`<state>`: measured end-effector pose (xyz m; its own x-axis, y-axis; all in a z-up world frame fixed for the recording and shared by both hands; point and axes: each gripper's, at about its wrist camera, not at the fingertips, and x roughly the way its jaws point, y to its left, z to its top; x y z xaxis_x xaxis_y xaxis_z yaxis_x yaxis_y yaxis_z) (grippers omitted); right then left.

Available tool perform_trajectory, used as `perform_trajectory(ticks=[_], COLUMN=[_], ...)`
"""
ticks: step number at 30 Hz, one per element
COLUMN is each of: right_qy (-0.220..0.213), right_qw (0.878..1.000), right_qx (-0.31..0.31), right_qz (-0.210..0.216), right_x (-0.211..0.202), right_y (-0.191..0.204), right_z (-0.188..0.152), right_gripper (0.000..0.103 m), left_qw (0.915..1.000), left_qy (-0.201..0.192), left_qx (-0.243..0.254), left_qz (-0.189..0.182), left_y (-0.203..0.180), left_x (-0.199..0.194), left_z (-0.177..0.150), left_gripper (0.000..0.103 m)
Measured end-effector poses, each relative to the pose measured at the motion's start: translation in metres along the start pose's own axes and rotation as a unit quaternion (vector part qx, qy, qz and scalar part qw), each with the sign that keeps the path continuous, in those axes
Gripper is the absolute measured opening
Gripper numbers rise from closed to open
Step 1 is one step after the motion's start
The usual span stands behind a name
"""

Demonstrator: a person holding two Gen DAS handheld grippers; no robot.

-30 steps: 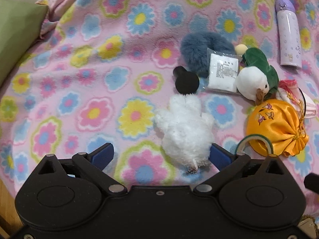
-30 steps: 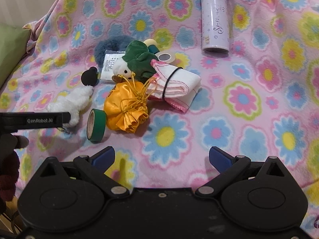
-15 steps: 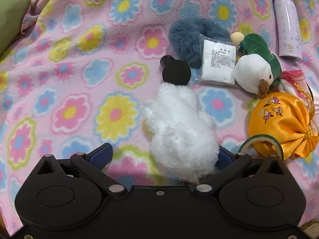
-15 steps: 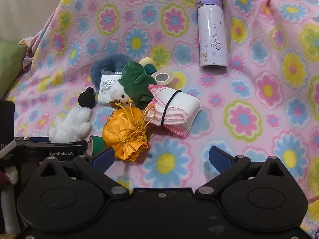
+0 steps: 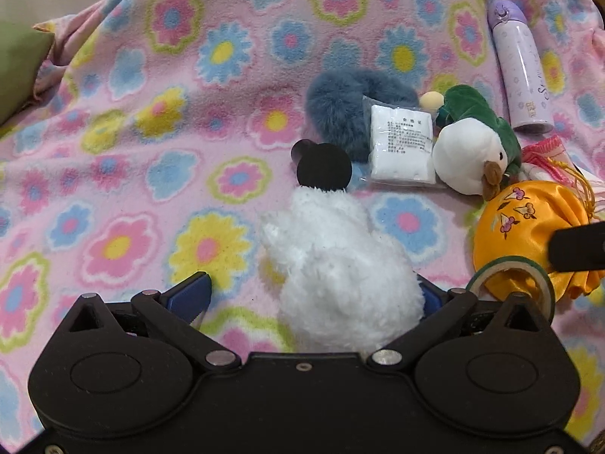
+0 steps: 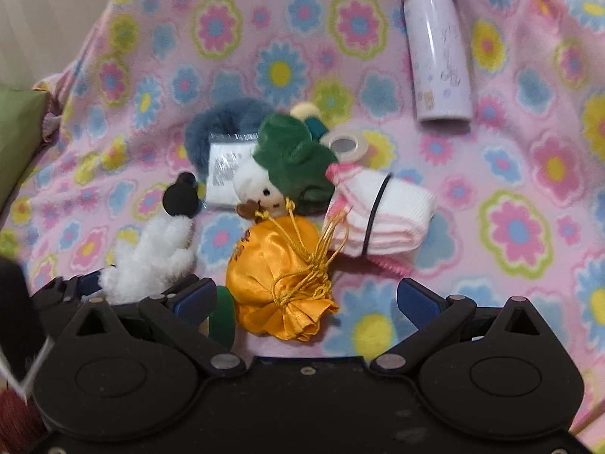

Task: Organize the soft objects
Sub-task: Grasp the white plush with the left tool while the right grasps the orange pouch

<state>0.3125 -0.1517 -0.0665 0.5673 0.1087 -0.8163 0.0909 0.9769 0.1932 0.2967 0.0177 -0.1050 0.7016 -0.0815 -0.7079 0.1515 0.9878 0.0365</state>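
Observation:
A white fluffy plush [image 5: 340, 265] with a black head lies on the flowered blanket [image 5: 151, 132]. My left gripper [image 5: 308, 297] is open around its rear end; the plush leans against the right finger and hides most of it. Beyond lie a blue-grey furry piece [image 5: 340, 94], a white packet [image 5: 401, 147] and a green-and-white duck plush [image 5: 472, 151]. My right gripper [image 6: 304, 299] is open, and the orange satin pouch [image 6: 280, 265] lies just ahead between its fingers. A rolled white-and-pink towel [image 6: 397, 212] with a black band lies to the right of the pouch.
A purple bottle [image 6: 438, 56] lies at the back right. A green tape roll [image 5: 510, 268] sits against the pouch, and a pale tape roll [image 6: 346, 145] lies behind the duck. A green cushion [image 5: 19, 64] borders the blanket on the left. Bare blanket spreads left and right.
My left gripper has moved forward until the white plush lies between its fingers. The right gripper has come forward and lower toward the orange pouch. Both stay open.

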Motion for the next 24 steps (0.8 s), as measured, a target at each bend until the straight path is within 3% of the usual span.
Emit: perform_trajectory(ticks=[7,9,11,13,17,20,24], right_qy=[0.001,0.000,0.000,0.002,-0.007,-0.045,-0.070], right_qw=[1.000,1.000,1.000,0.999,0.999,0.998,0.996], right_qx=[0.027,0.028,0.023,0.016,0.003,0.012,0.016], right_qz=[-0.008,-0.004,0.011,0.033,0.037,0.042,0.045], right_x=[0.018,0.020,0.021,0.019,0.011,-0.001,-0.016], right_y=[0.005,0.008,0.009,0.009,0.009,0.003,-0.006], right_z=[0.005,0.007,0.008,0.010,0.010,0.011,0.014], right_gripper=[0.099,0.092,0.072,0.062,0.060,0.060,0.060], left_qw=[1.0000,1.0000,0.9999,0.9998,0.9994,0.9993,0.9976], left_qy=[0.002,0.003,0.009,0.019,0.033,0.033,0.039], left_qx=[-0.004,-0.004,-0.005,-0.008,-0.006,-0.004,-0.027], left_qz=[-0.003,-0.001,-0.001,-0.005,-0.012,-0.015,-0.051], left_y=[0.001,-0.001,-0.001,0.000,-0.003,-0.005,-0.005], left_x=[0.001,0.001,0.000,0.000,-0.003,-0.007,-0.009], left_z=[0.001,0.000,0.000,0.002,0.004,0.007,0.016], left_gripper=[0.101,0.101,0.101,0.100,0.093,0.087,0.082])
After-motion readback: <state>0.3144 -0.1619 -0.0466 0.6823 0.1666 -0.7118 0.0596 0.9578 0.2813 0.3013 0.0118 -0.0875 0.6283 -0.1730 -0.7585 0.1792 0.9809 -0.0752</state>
